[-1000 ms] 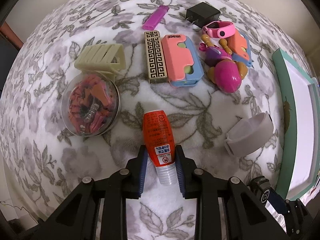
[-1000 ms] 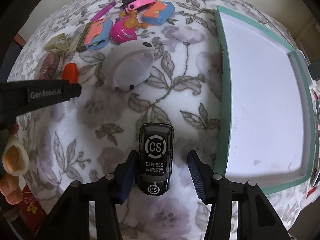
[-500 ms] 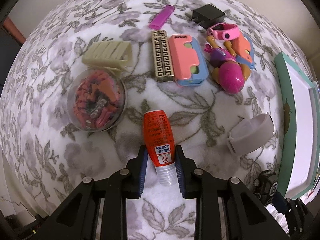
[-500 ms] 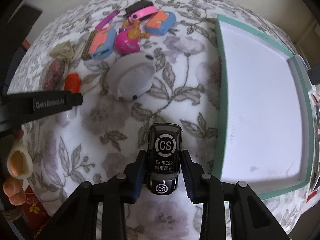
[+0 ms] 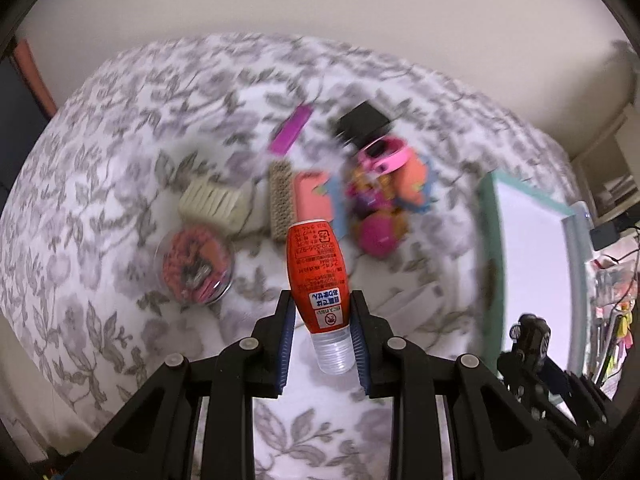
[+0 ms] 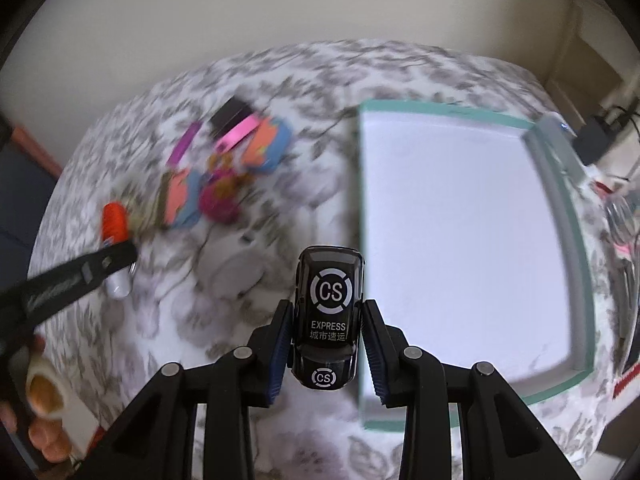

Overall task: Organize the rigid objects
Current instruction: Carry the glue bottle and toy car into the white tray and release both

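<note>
My left gripper is shut on a small orange bottle with a clear cap, held above the floral cloth. The same orange bottle shows at the left of the right wrist view, pinched by the left gripper's fingers. My right gripper is shut on a black toy car marked "CS EXPRESS", lifted off the cloth just left of the white tray with a green rim. The toy car also appears at the lower right of the left wrist view.
Blurred on the cloth lie a round clear box of clips, a cream rack, a patterned bar, a pink-blue case, pink toys, a purple lighter, a black adapter and a white holder. A hand shows at lower left.
Both grippers have risen with their objects, so the cloth and items look smaller and blurred. The right jaws, open around the car a second ago, closed on it.
</note>
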Available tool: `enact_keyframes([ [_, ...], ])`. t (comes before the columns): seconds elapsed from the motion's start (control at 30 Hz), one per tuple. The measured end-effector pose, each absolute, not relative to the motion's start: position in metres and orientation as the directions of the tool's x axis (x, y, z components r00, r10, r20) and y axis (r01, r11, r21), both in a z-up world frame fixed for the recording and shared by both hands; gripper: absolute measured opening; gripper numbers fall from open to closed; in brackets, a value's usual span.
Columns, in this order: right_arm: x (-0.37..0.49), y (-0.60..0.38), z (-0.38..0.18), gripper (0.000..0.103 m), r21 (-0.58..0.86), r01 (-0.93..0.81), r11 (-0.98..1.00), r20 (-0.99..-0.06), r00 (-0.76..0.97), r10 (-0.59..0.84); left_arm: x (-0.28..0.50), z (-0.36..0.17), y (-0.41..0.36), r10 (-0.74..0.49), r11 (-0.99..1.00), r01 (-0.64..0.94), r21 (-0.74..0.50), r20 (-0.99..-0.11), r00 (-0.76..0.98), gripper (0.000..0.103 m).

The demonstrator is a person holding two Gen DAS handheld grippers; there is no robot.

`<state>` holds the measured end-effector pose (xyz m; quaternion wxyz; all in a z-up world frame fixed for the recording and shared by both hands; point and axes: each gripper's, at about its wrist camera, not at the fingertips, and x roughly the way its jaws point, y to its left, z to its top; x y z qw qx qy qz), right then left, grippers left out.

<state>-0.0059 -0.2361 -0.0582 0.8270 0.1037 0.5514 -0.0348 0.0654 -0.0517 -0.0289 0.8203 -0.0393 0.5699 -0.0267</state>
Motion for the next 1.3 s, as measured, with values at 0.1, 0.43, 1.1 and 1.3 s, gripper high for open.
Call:
enact_keyframes([
  [0.1, 0.008, -0.251, -0.054, 0.037, 0.129, 0.223, 0.966, -0.916, 0.401, 0.029, 0.068, -0.016, -0.076, -0.100, 0.995, 0.040, -0.091, -0.927, 0.362, 0.028],
  [0.43, 0.013, -0.326, -0.042, 0.037, 0.088, 0.366, 0.927, -0.905, 0.418, -0.079, 0.084, -0.011, -0.168, -0.140, 0.979, 0.187, -0.075, -0.922, 0.362, 0.028],
  [1.1, 0.038, -0.402, -0.082, 0.037, -0.020, 0.473, 0.881, -0.930, 0.315, -0.190, 0.112, -0.054, -0.285, -0.173, 0.937, 0.345, -0.064, -0.939, 0.296, 0.028],
  [1.3, 0.041, -0.413, -0.098, 0.037, -0.034, 0.483, 0.875, -0.942, 0.276, -0.189, 0.113, -0.067, -0.301, -0.174, 0.927, 0.371, -0.058, -0.942, 0.286, 0.028],
])
